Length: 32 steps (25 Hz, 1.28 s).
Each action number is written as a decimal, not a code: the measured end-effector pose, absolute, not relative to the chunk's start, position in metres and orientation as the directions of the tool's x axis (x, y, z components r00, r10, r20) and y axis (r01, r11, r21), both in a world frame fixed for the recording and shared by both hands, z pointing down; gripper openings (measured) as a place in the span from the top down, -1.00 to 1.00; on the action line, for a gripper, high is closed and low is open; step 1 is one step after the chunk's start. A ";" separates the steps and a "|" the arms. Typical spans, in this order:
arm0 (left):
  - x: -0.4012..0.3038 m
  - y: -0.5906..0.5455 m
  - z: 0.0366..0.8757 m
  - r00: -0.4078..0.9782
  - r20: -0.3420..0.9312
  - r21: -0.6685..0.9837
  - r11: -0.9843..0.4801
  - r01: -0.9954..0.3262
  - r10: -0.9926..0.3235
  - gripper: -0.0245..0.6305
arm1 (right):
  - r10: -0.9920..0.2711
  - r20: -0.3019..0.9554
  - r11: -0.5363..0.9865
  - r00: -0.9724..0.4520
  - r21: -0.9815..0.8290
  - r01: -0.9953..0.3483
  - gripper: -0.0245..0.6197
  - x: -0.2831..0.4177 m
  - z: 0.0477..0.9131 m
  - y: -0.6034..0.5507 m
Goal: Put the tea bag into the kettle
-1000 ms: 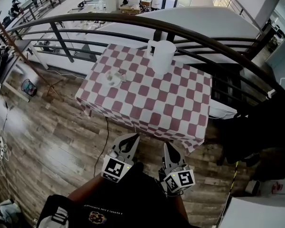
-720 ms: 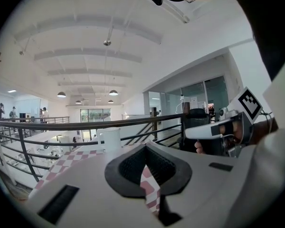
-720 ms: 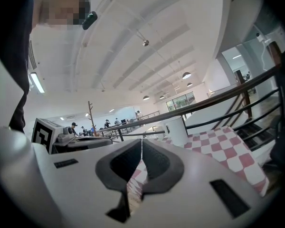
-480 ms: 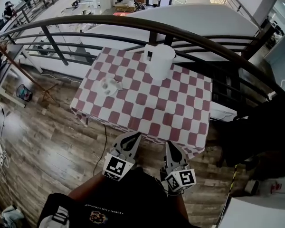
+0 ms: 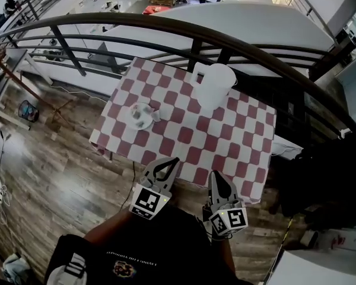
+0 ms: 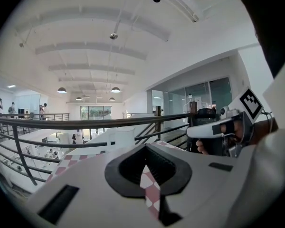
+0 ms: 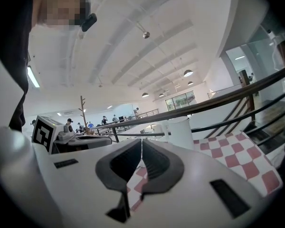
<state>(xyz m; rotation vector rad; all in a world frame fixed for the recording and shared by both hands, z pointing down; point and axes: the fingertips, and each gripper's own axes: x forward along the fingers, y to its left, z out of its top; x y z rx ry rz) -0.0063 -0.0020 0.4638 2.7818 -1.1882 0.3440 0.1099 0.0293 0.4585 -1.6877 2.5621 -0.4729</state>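
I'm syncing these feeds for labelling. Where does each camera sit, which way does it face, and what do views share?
Head view: on the person's head, looking steeply down at the checkered table, kettle, left gripper and right gripper; forearms and dark shirt show.
Left gripper view: on the left gripper, looking along its closed jaws toward table and kettle; a hand holding the right gripper shows.
Right gripper view: on the right gripper, along its closed jaws, same way; the left gripper shows.
Shared: kettle and table, in all three.

A checkered table stands on wooden floor beside a curved railing.
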 end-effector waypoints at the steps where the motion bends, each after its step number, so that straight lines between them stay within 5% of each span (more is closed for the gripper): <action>1: -0.008 -0.009 0.464 0.675 0.244 -0.001 -0.696 -0.718 -0.696 0.93 | -0.906 0.132 0.359 -0.403 -0.268 -0.894 0.87 0.108 0.458 0.022; 32: 0.019 -0.260 0.395 0.668 0.086 -0.068 -0.673 -0.737 -0.740 0.93 | -0.930 0.044 0.361 -0.365 -0.076 -0.929 0.87 0.193 0.406 -0.201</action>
